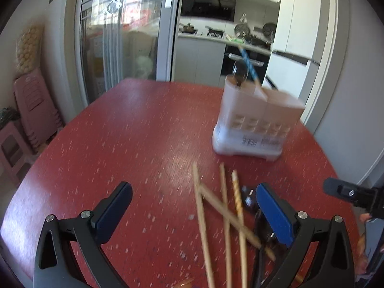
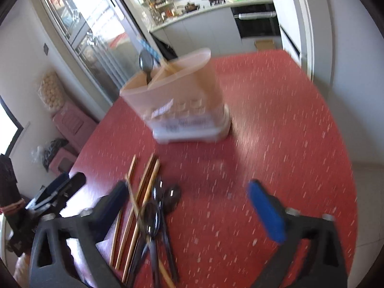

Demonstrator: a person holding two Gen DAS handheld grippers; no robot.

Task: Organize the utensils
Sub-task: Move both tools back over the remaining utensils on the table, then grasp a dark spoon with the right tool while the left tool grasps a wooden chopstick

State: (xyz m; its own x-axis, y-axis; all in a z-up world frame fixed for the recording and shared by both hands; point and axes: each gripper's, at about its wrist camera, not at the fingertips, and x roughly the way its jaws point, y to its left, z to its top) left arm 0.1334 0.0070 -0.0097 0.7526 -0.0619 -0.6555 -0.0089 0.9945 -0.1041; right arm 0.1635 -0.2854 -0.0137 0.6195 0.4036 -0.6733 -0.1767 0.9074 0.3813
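Chopsticks [image 1: 224, 216] lie loose on the near table [image 1: 134, 129]; both tongs (left [image 1: 194, 213], right [image 2: 187, 206]) gape empty, next grasping one for the far holder [image 1: 256, 120].

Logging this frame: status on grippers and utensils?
Left gripper open, empty. Right gripper open, empty. Chopsticks and spoons loose on table; holder unobstructed.
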